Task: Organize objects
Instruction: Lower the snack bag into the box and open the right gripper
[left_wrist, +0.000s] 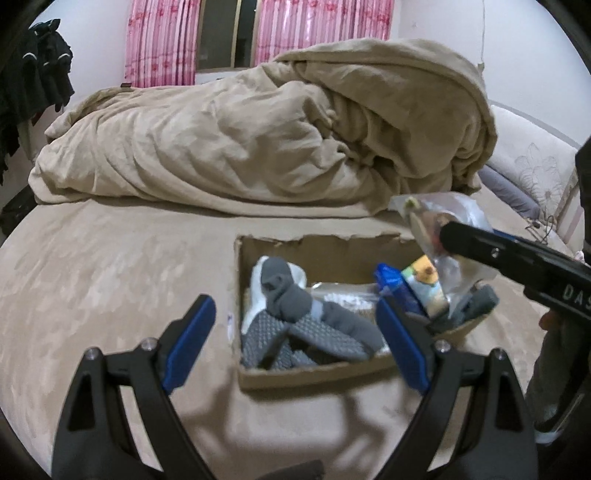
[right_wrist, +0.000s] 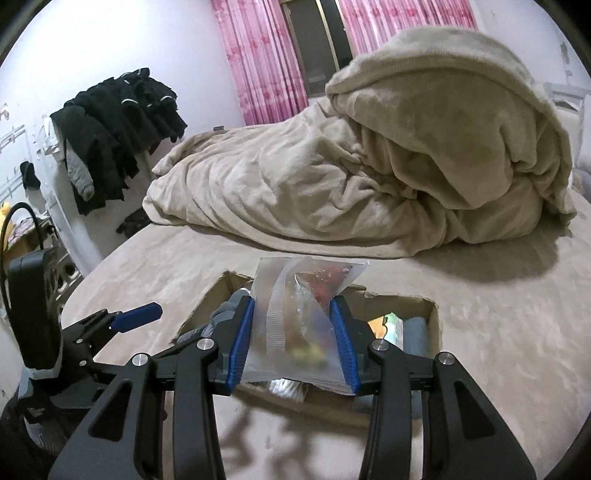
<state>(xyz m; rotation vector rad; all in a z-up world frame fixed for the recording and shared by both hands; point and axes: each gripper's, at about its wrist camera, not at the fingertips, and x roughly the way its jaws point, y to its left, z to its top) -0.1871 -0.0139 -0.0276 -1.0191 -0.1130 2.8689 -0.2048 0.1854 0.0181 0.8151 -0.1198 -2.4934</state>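
An open cardboard box (left_wrist: 314, 374) sits on the bed; its rim also shows in the right wrist view (right_wrist: 436, 314). Grey socks (left_wrist: 295, 325), a blue packet (left_wrist: 391, 284) and a colourful packet (left_wrist: 424, 280) lie inside. My right gripper (right_wrist: 295, 336) is shut on a clear plastic bag (right_wrist: 299, 306) with small items in it, held above the box's right side; the bag also shows in the left wrist view (left_wrist: 443, 236). My left gripper (left_wrist: 291, 339) is open and empty, just in front of the box.
A heaped beige blanket (left_wrist: 277, 136) fills the back of the bed (left_wrist: 110, 277). Pink curtains (left_wrist: 162, 44) hang behind. Black clothes (right_wrist: 122, 122) hang at the left wall. A headboard (left_wrist: 535, 162) stands at the right.
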